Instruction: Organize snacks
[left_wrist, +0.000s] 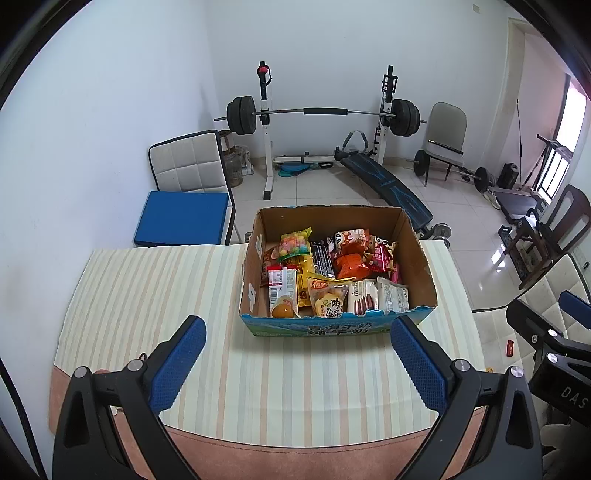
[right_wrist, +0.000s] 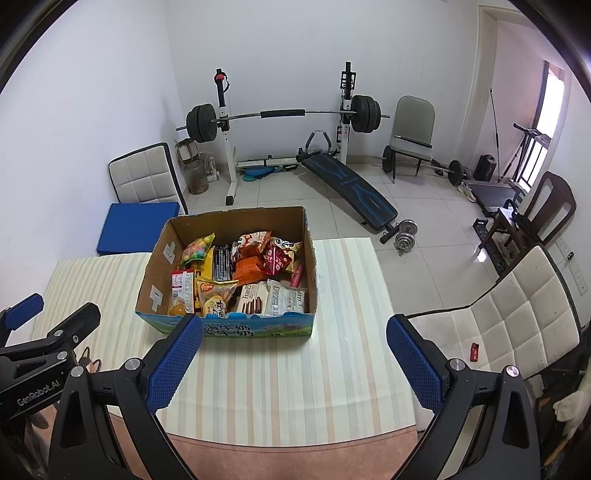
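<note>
An open cardboard box (left_wrist: 421, 269) stands on the striped tablecloth (left_wrist: 147, 288) and holds several snack packets: a candy bag (left_wrist: 295, 245), orange and red packets (left_wrist: 351, 258), a white wafer pack (left_wrist: 364, 297) and a jelly cup (left_wrist: 282, 308). The box also shows in the right wrist view (right_wrist: 155, 273). My left gripper (left_wrist: 297, 332) is open and empty, hovering just in front of the box. My right gripper (right_wrist: 293, 332) is open and empty, in front of the box's right half. Each gripper shows at the edge of the other's view.
A white padded chair (right_wrist: 509, 317) stands right of the table. A blue cushion (left_wrist: 181, 218) lies on a chair at the far left. A barbell rack (left_wrist: 317, 110), a sit-up bench (left_wrist: 388, 184) and dumbbells (right_wrist: 406, 232) stand on the tiled floor beyond.
</note>
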